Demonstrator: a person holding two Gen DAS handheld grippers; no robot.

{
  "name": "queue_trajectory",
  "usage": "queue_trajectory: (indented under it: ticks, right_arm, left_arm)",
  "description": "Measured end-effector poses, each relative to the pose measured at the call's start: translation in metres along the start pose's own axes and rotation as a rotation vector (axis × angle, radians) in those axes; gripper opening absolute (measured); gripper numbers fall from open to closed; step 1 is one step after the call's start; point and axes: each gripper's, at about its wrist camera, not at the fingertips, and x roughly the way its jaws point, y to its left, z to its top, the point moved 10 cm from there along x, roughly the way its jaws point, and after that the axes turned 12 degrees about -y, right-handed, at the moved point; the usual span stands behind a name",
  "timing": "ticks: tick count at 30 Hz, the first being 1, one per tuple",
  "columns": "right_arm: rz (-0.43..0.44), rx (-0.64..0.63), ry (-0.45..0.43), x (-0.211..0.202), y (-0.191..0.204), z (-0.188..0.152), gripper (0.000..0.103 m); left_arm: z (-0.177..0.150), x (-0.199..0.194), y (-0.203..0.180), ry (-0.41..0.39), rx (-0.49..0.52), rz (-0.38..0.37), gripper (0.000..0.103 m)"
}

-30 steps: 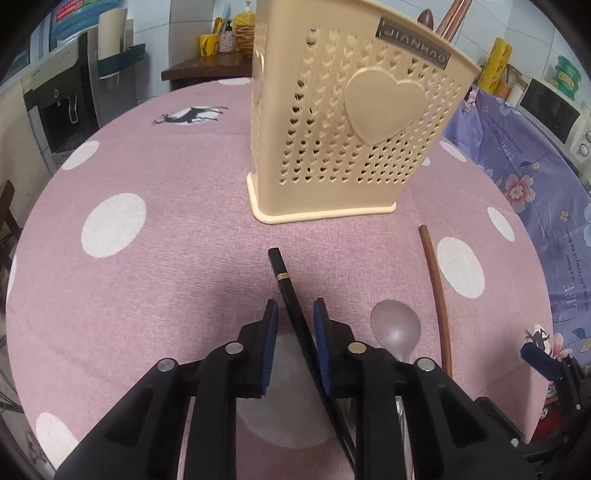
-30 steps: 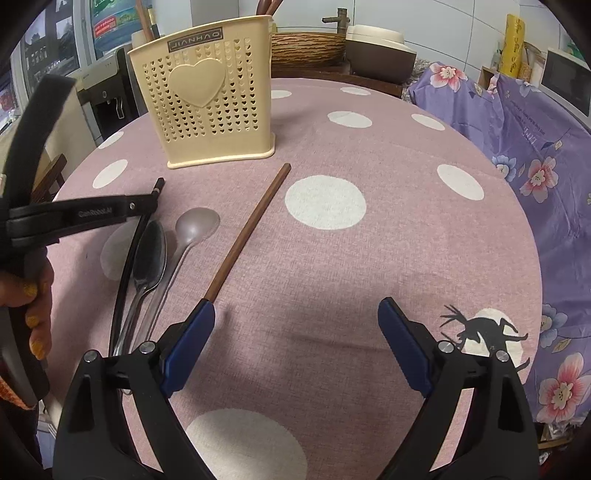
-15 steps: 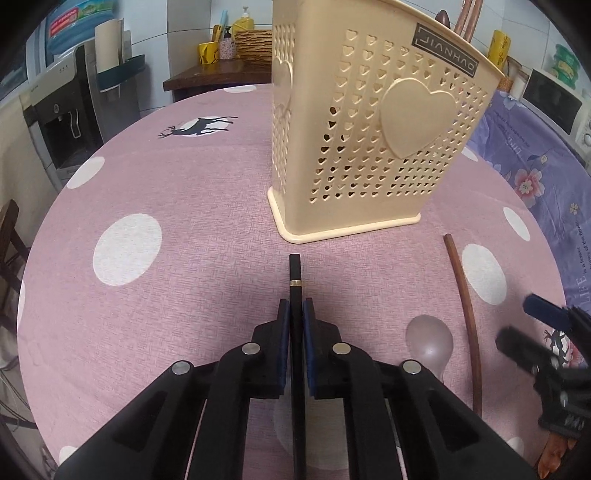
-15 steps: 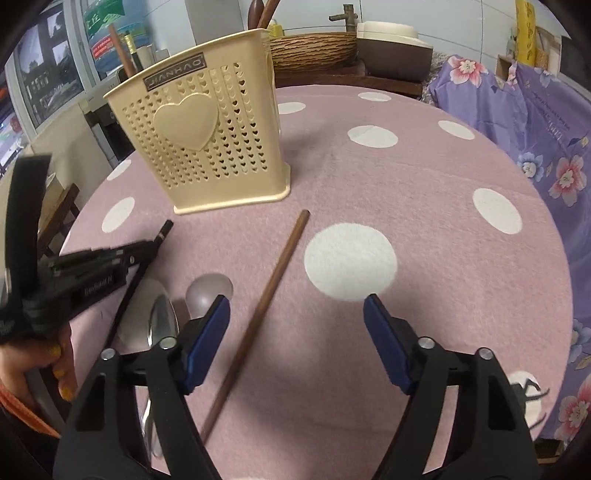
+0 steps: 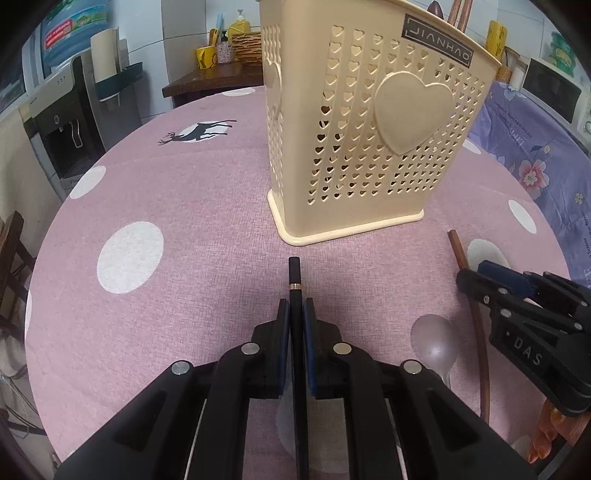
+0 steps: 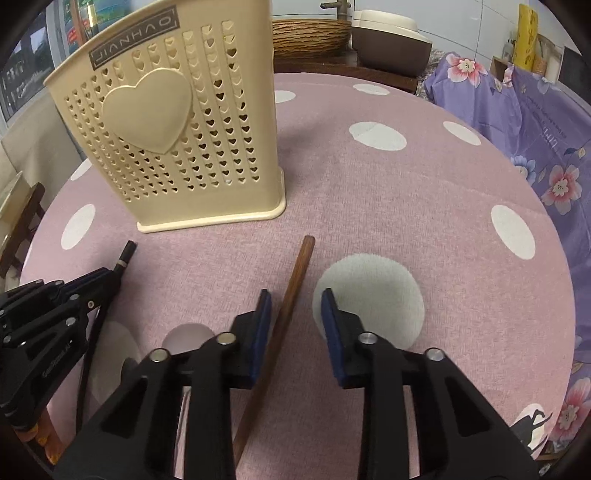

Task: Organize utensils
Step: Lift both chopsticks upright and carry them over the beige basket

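Note:
A cream perforated utensil holder (image 5: 369,147) with a heart stands on the pink dotted tablecloth; it also shows in the right wrist view (image 6: 173,140). My left gripper (image 5: 295,314) is shut on a black chopstick (image 5: 294,273) whose tip points at the holder. My right gripper (image 6: 295,306) is open, its jaws either side of a brown wooden chopstick (image 6: 295,280) lying on the cloth. A pale spoon (image 5: 436,343) lies between the two grippers.
The holder has utensil handles (image 5: 458,11) sticking out of its top. A purple floral cloth (image 6: 535,122) covers something at the right. A water dispenser (image 5: 62,125) stands off the table's left side. A wicker basket (image 6: 310,37) sits behind.
My left gripper closed on the black chopstick. My right gripper moved forward and narrowed around the brown chopstick, closer to the holder.

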Motion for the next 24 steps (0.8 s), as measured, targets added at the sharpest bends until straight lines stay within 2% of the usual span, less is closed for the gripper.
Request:
queue_trajectory:
  ticks: [3, 8, 13, 18, 24]
  right_arm:
    - [-0.011, 0.001, -0.009, 0.006, 0.0, 0.005, 0.012]
    - [-0.006, 0.008, -0.02, 0.012, 0.0, 0.011, 0.011]
    - [0.074, 0.095, -0.028, 0.008, -0.003, 0.012, 0.009]
    - [0.151, 0.152, -0.094, -0.019, -0.009, 0.025, 0.008]
    - [0.204, 0.171, -0.231, -0.078, -0.027, 0.062, 0.008]
  left_arm:
    - [0.002, 0.002, 0.001, -0.007, 0.014, 0.009, 0.009]
    - [0.003, 0.003, 0.0, -0.019, 0.038, 0.024, 0.009]
    - [0.005, 0.002, 0.002, -0.027, 0.017, 0.02, 0.009]
    - [0.019, -0.022, 0.005, -0.093, -0.021, -0.012, 0.009]
    - [0.055, -0.073, 0.017, -0.219, -0.067, -0.043, 0.008]
